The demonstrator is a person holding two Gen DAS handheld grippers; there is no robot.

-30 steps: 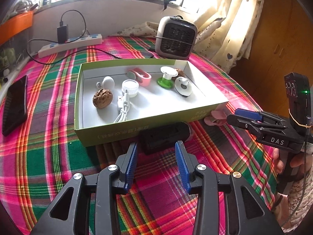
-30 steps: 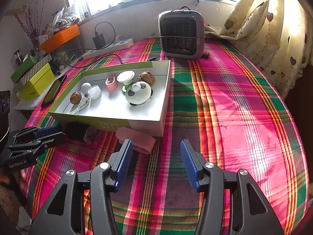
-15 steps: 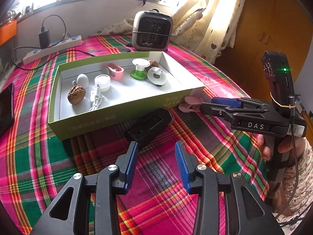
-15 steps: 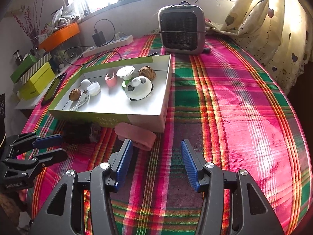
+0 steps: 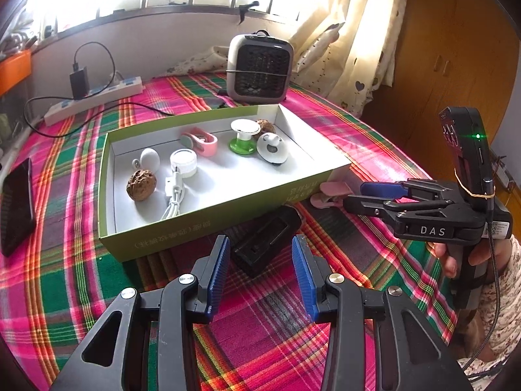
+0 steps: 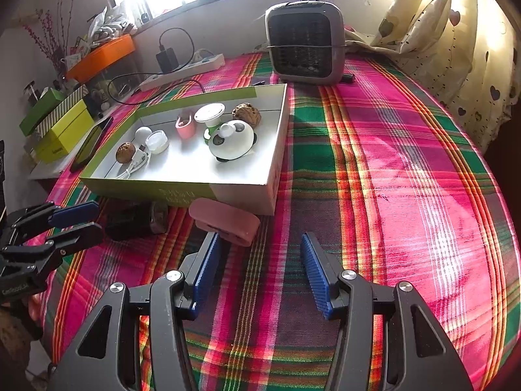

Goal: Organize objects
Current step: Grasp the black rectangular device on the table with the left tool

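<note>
Plaid tablecloth (image 6: 374, 163): work surface, carries everything.
Green-sided box (image 5: 202, 224): open, white inside; already holds a panda-faced case (image 6: 231, 141), two walnuts, pink and green-white pieces, a white cable. By my judgement, mostly filled.
Black device (image 5: 265, 239): left out, lying touching the box's front wall, its near end between my left gripper (image 5: 260, 272), whose jaws are opening and press nothing.
Pink clip (image 6: 224, 221): left out, just beside the box corner, smooth and rounded; my right gripper (image 6: 260, 273) stands wide, empty, just behind it.
</note>
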